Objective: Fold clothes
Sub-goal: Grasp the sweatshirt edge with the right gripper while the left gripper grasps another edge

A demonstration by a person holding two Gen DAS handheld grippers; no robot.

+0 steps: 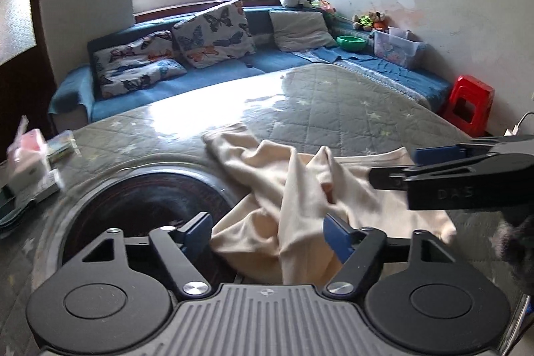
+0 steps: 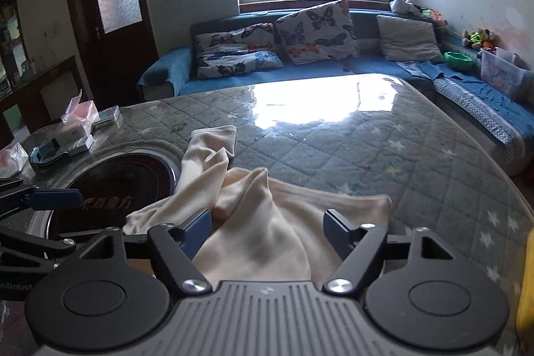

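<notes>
Grippers angled down, jaws apart over garment (image 1: 293, 189)

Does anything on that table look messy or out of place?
Yes: the cream garment lies crumpled, not flat, and one edge droops over the dark round hotplate set into the table, an odd spot for clothes.

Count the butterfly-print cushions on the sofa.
2. One butterfly cushion lies flat at the blue sofa's left end; the other butterfly cushion leans upright beside it, left of the plain cushion.
</notes>
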